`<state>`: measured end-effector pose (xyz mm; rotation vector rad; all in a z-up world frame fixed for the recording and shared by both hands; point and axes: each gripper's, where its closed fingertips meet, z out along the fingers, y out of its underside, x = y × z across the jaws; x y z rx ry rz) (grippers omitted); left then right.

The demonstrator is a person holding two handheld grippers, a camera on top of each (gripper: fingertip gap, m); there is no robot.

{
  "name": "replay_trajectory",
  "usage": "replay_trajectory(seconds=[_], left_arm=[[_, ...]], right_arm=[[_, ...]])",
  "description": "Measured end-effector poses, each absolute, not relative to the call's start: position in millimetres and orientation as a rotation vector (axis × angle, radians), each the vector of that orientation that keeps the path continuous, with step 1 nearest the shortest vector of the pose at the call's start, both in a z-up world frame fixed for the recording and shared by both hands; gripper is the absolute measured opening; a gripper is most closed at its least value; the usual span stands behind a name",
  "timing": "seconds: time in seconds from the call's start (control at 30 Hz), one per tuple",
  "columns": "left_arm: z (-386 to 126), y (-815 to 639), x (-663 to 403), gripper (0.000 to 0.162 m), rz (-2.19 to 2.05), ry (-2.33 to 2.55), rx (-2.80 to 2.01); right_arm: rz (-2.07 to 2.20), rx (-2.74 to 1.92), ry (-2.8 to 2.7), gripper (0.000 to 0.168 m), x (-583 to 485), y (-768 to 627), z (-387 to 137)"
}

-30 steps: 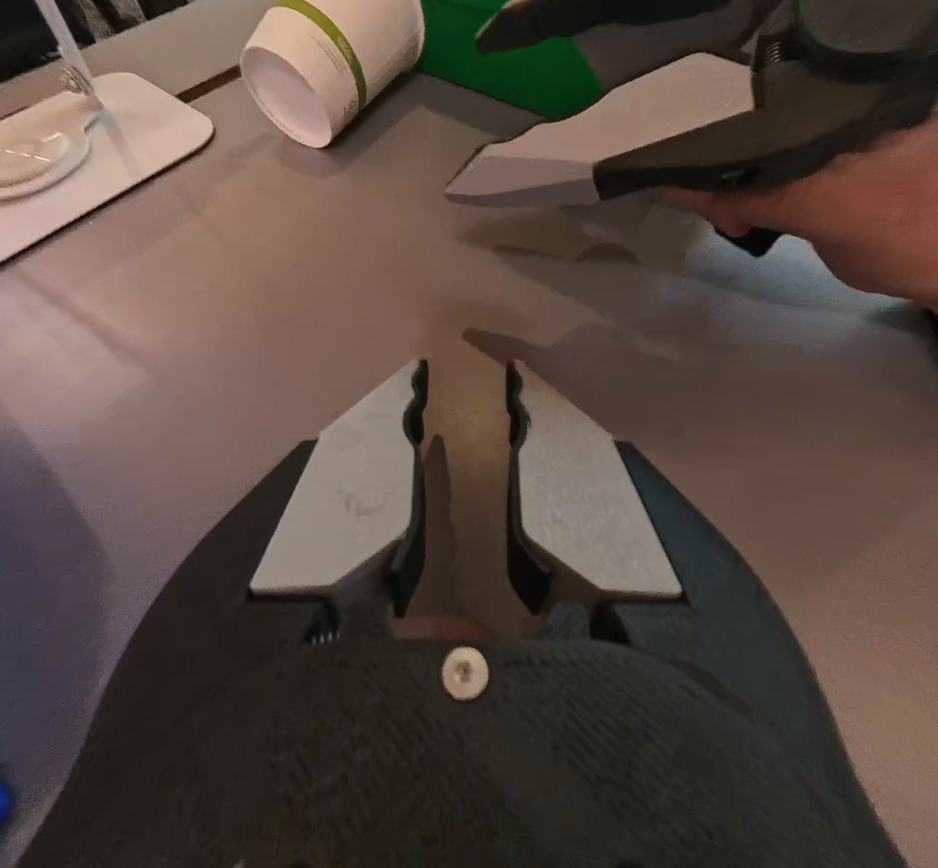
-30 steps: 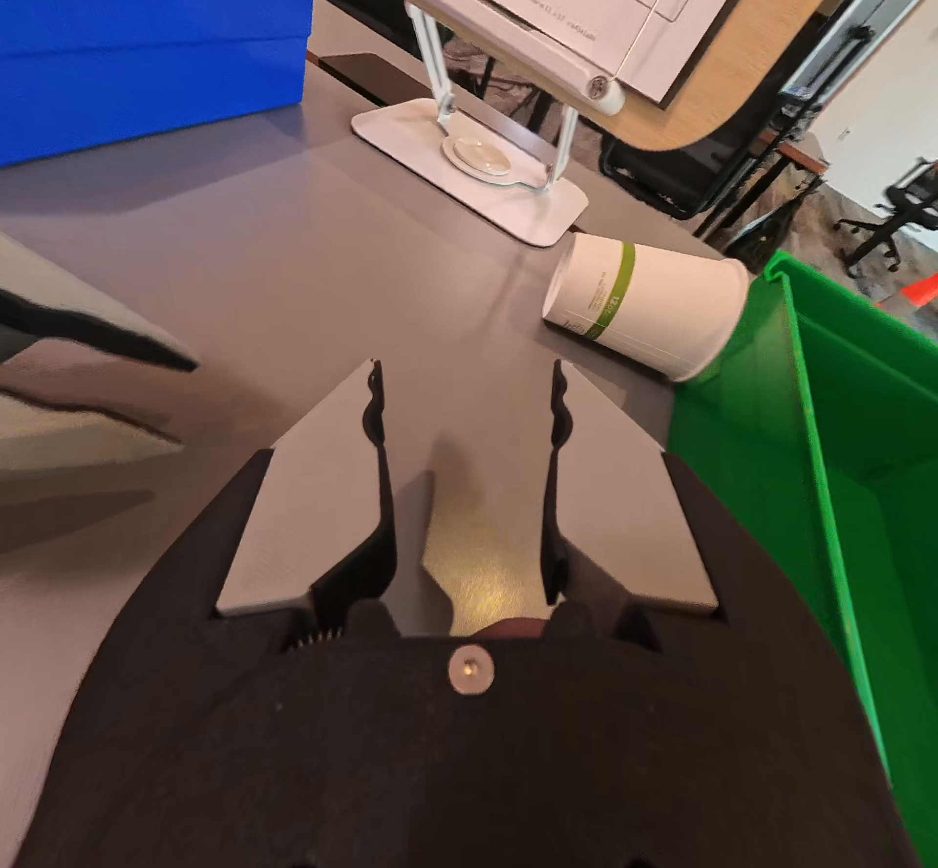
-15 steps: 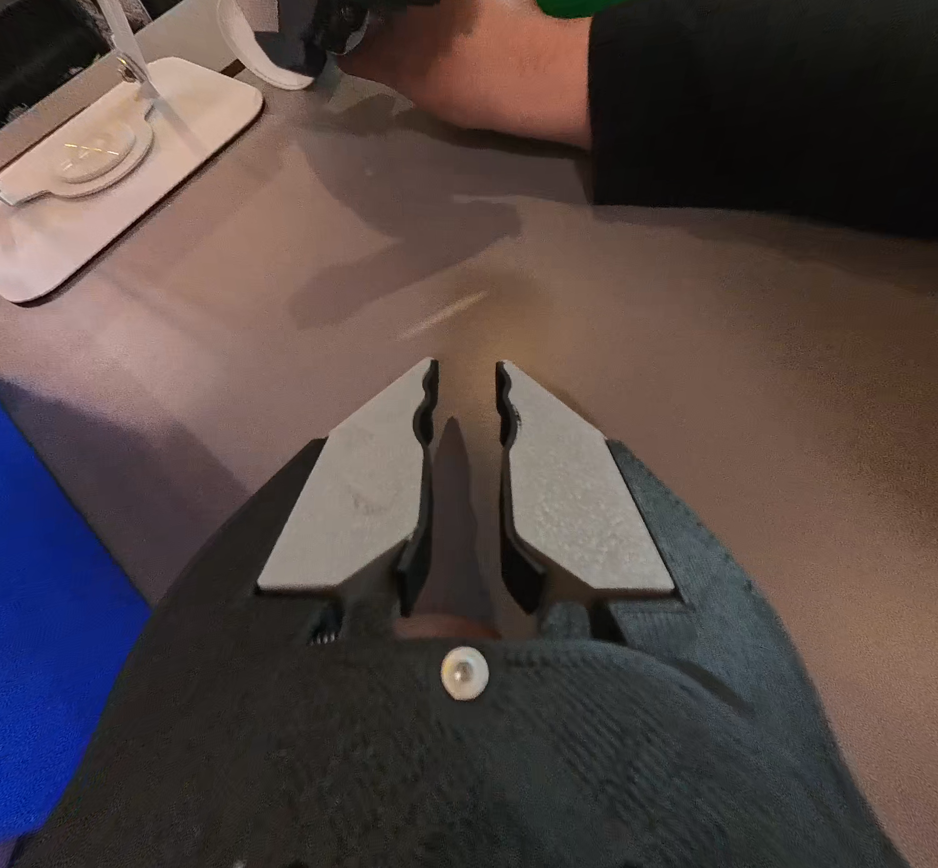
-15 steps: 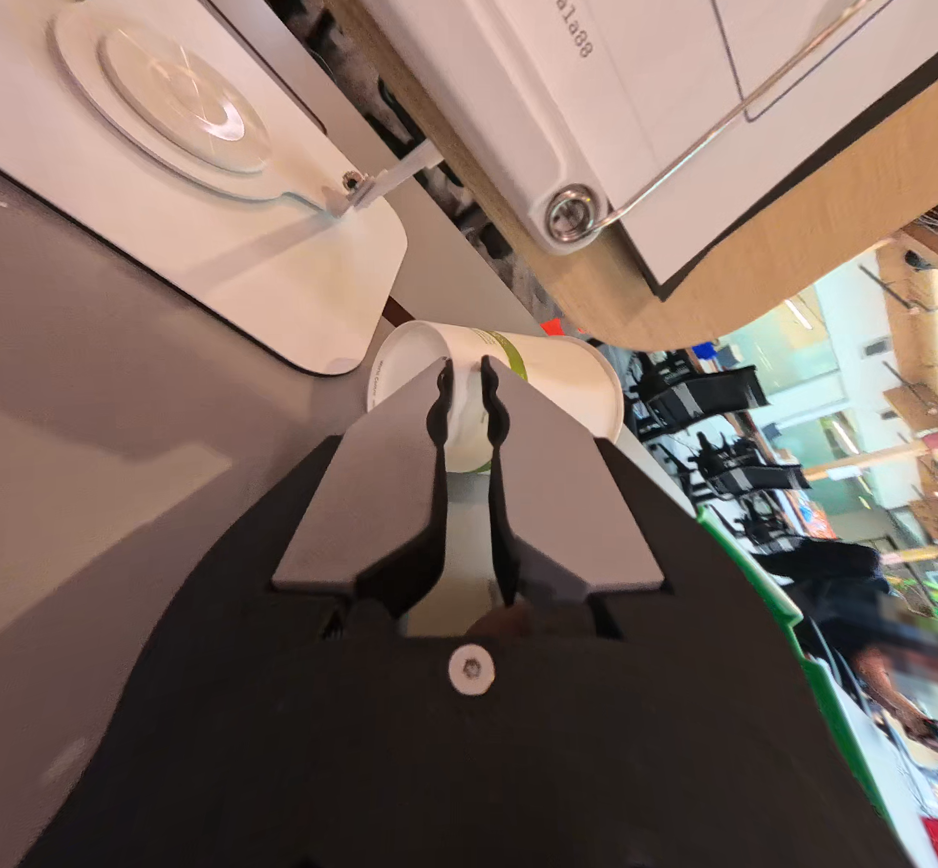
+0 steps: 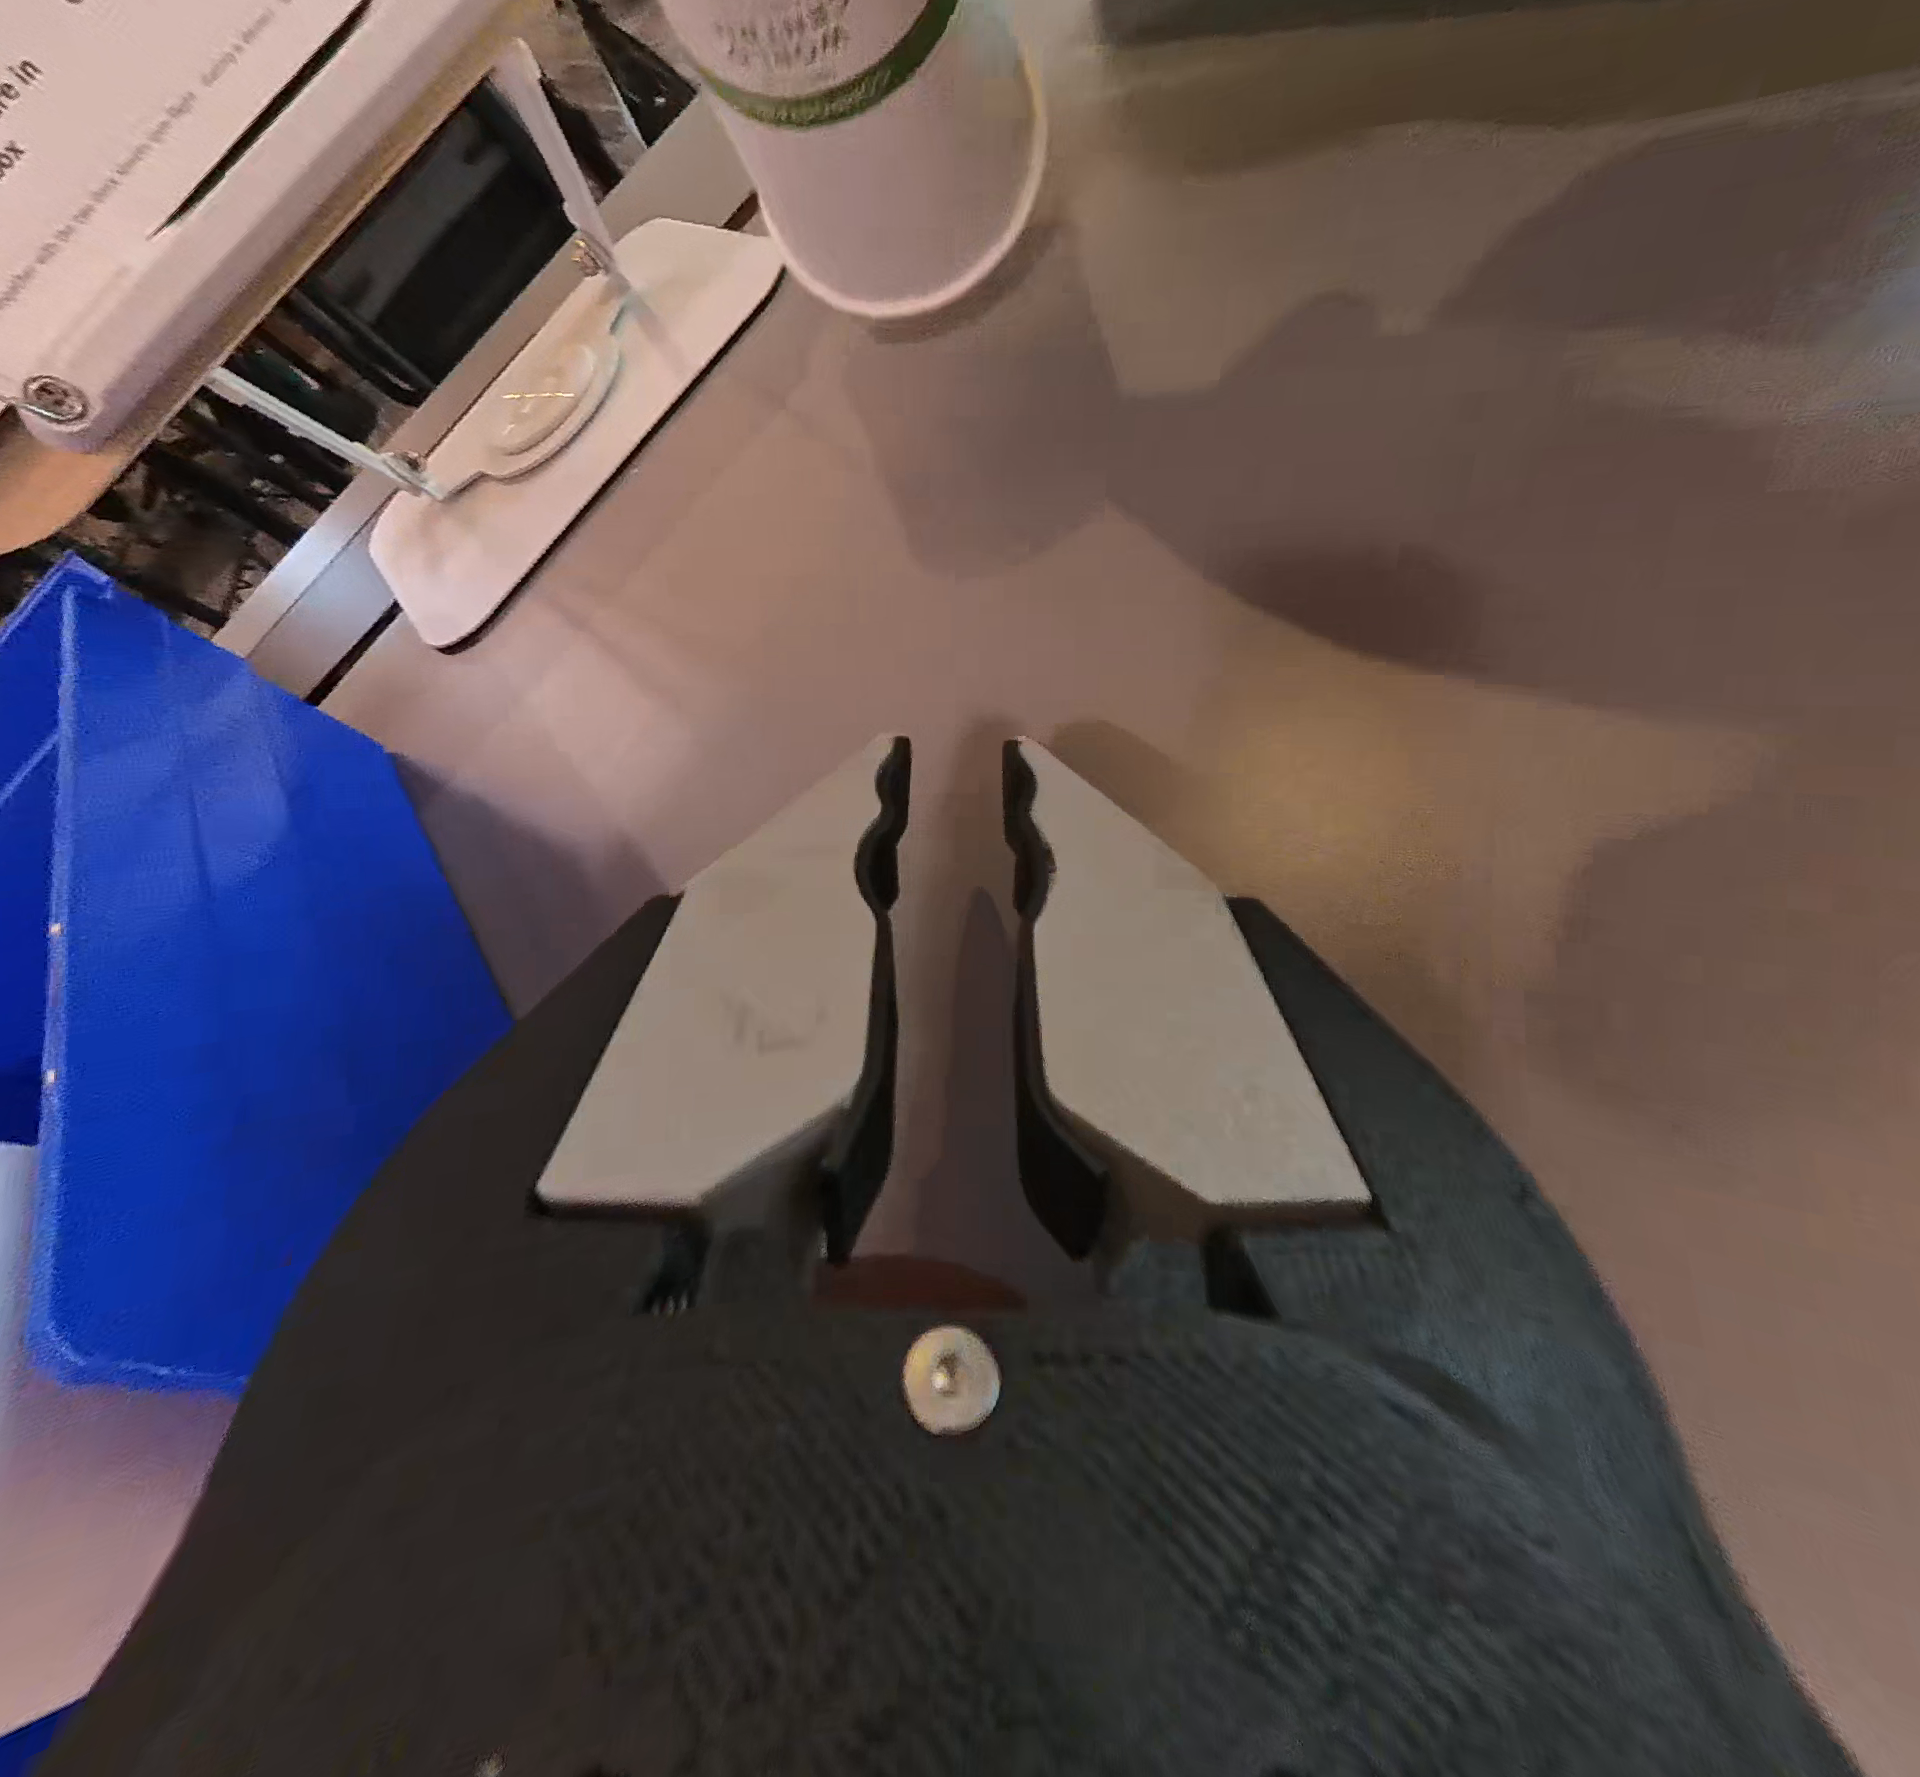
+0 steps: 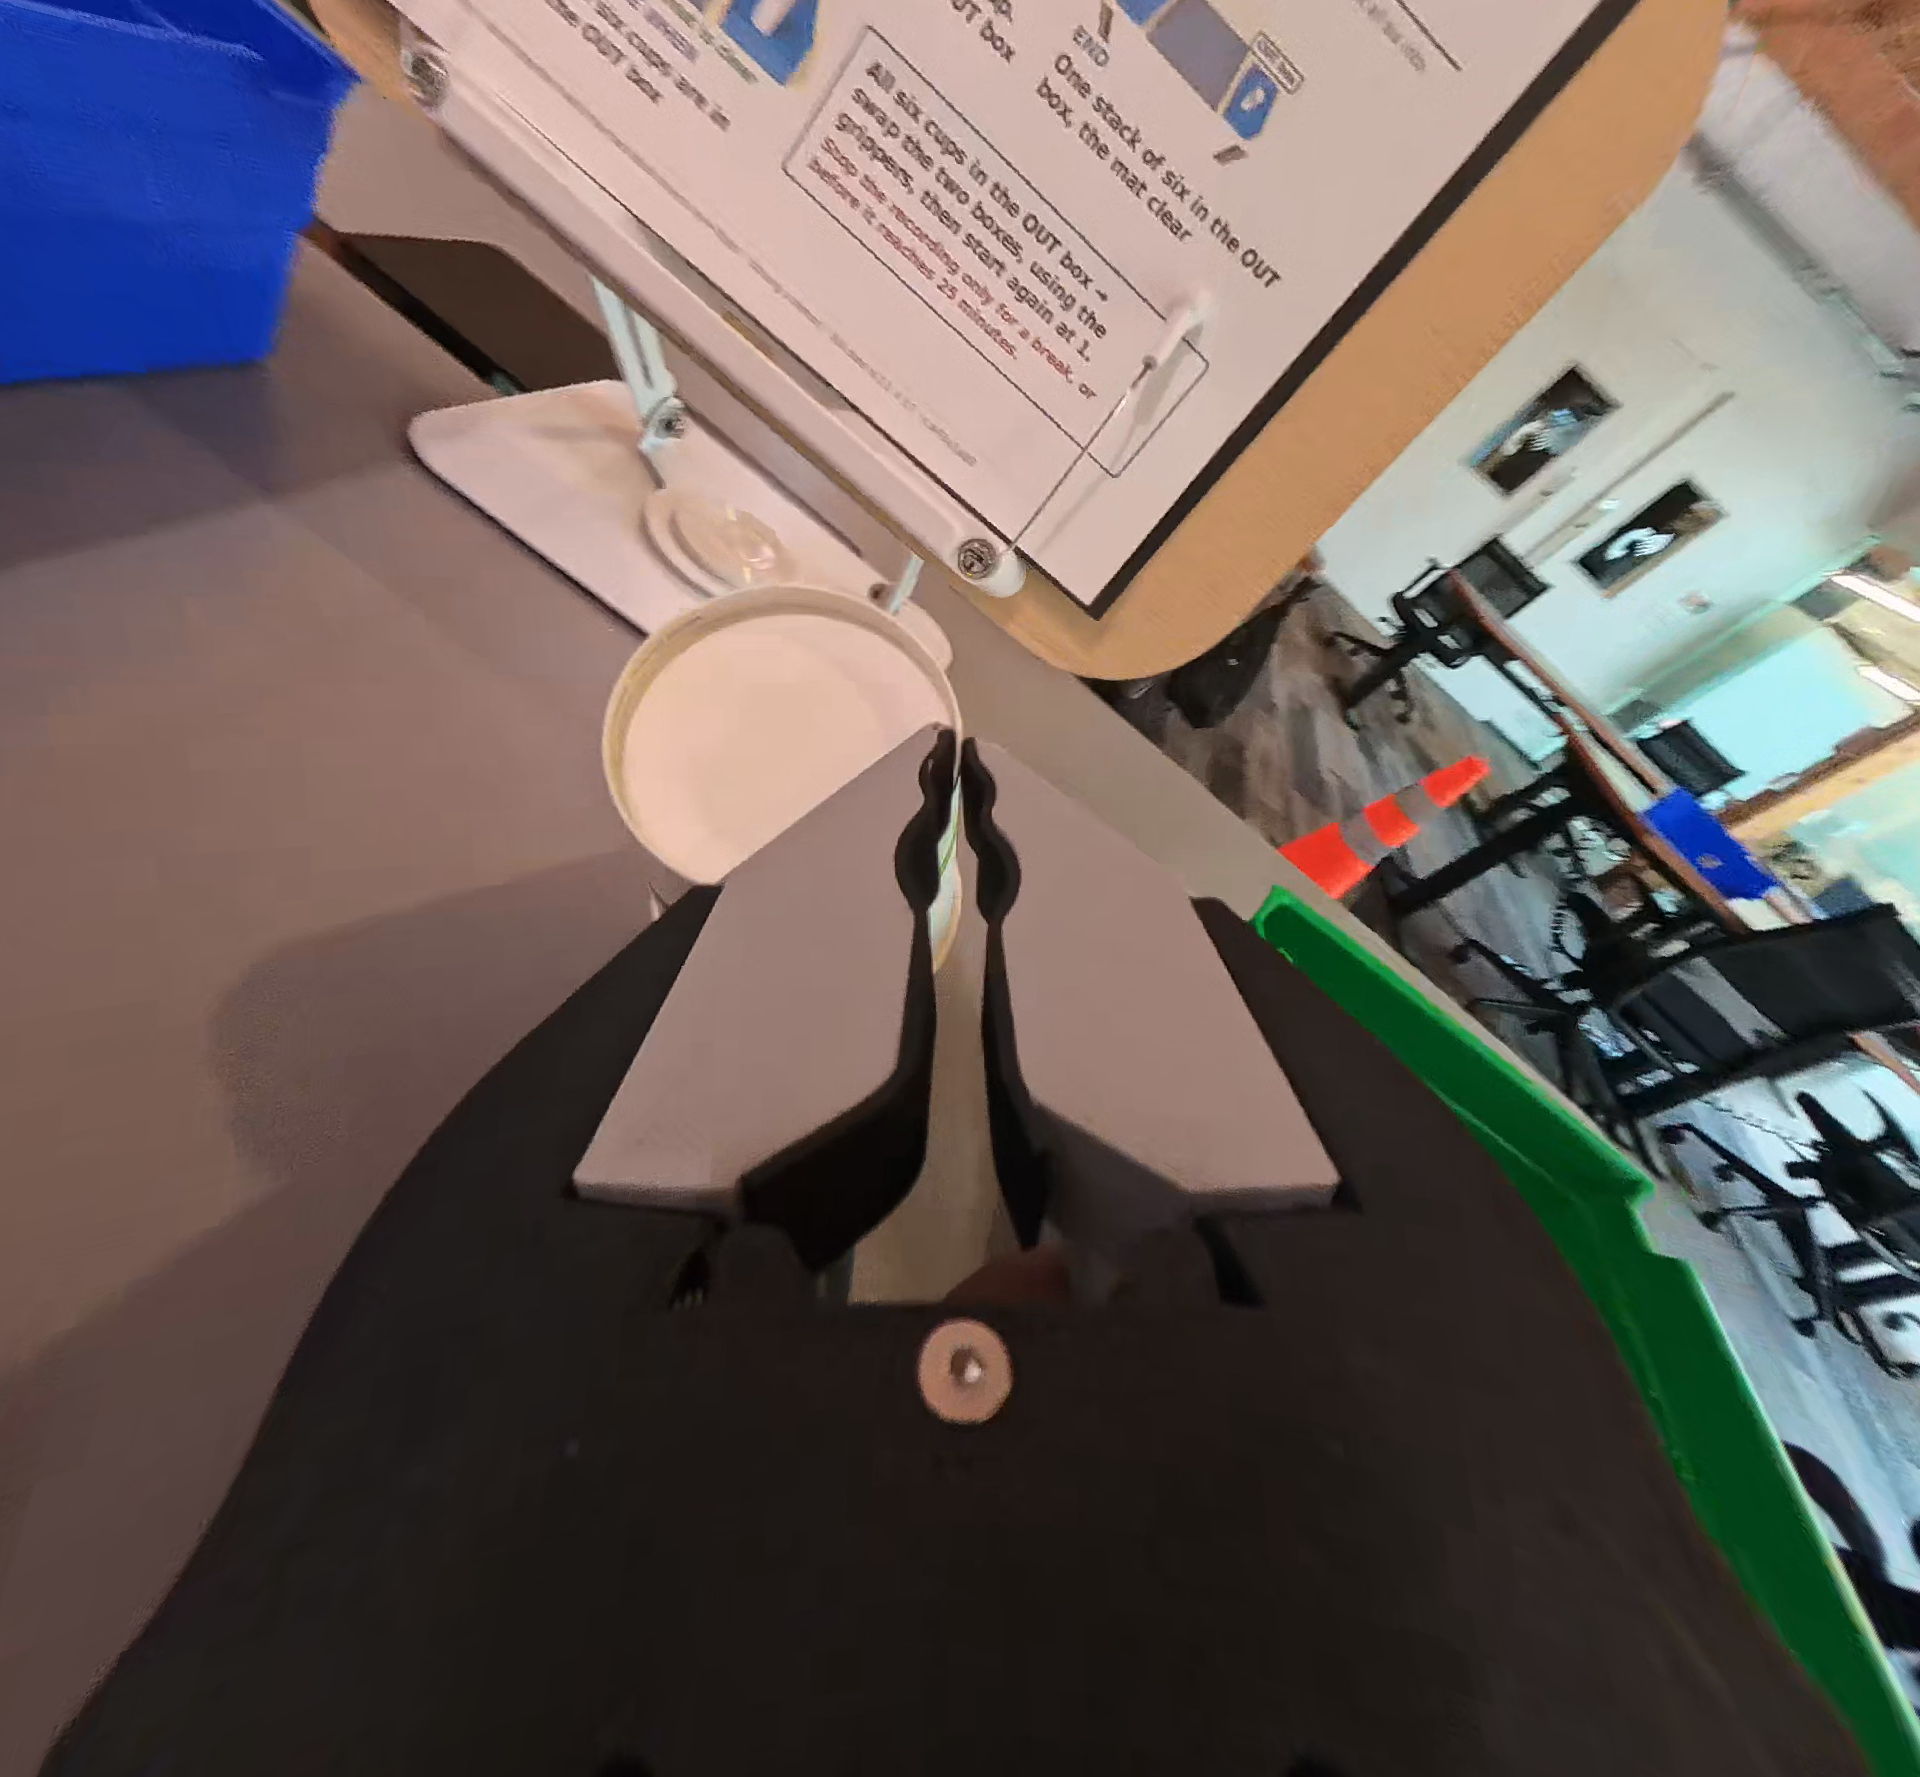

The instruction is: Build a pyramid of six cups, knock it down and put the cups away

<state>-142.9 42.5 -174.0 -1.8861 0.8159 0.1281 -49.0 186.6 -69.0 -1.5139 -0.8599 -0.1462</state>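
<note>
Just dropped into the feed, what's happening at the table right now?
The right gripper is shut on the wall of a white paper cup with a green band, near the white stand base. In the left wrist view that cup appears mouth-down, at or just above the grey table; contact is unclear. The left gripper hangs over bare table, slightly open and holding nothing. A blue bin sits at one side, a green bin at the other.

grey table (image 5: pixel 1351 501); white sign stand (image 6: pixel 561 480), orange cone (image 6: pixel 1382 818), office chairs (image 6: pixel 1818 1177)
</note>
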Motion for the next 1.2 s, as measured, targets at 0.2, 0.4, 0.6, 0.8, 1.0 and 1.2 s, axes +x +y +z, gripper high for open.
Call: replay_trajectory(seconds=[0.2, 0.4, 0.6, 0.8, 1.0, 1.2], left_arm=[[-179, 57, -167, 0.014, 0.349, 0.823, -1.88], [-167, 63, -161, 0.006, 0.278, 0.744, -1.848], [-161, 91, -144, 0.025, 0.003, 0.603, -1.915], [-158, 118, -126, 0.026, -0.186, 0.511, -1.938], [-157, 112, -132, 0.03, -0.123, 0.517, -1.924], [-159, 110, -148, 0.03, -0.11, 0.473, -1.947]], right_arm=[[0.219, -1.782, -1.101, 0.0, -65, 160, -69], [0.358, -1.922, -1.31, 0.0, -73, 135, -76], [0.261, -2.0, -1.302, 0.0, -51, 154, -91], [0.254, -2.085, -1.264, 0.0, -27, 169, -105], [0.145, -2.057, -1.185, 0.013, -18, 188, -102], [0.226, -2.003, -1.197, 0.02, -22, 174, -86]])
